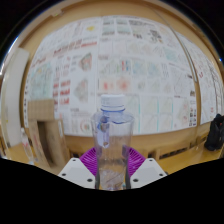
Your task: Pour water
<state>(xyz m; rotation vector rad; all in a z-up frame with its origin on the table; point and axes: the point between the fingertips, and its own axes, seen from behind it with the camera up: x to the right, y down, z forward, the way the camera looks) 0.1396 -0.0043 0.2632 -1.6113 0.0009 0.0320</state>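
Bottle: clear plastic bottle with a pale cap (pixel 112 140) stands upright between your fingers, its lower body down between the purple pads and its neck and cap rising above them.
Gripper: your hand-held gripper (pixel 112 172) is closed on the bottle; both white fingers (pixel 76 172) sit tight against its sides, and the ribbed purple pads (pixel 92 160) show through the clear wall on the left and right with no gap that you can see.
Bottle contents: you cannot tell from this view how much water is inside; the wall is transparent and the pads and background show through it.
Bottle position in scene: it is the nearest thing to you, dead centre ahead, lifted so that only the far wall shows behind its upper half.
Far wall: a large board of printed sheets with small diagrams and text (pixel 120 60) covers the wall beyond the bottle, spreading left and right.
Left side: a tan cardboard box (pixel 45 125) stands far left of the bottle, well apart from it, with a dark upright edge just in front.
Right side: a wooden ledge (pixel 180 135) runs along the base of the board to the right, and a dark rounded object (pixel 216 132) sits at its far right end; you cannot tell what it is.
In the way: the bottle itself blocks your view straight ahead.
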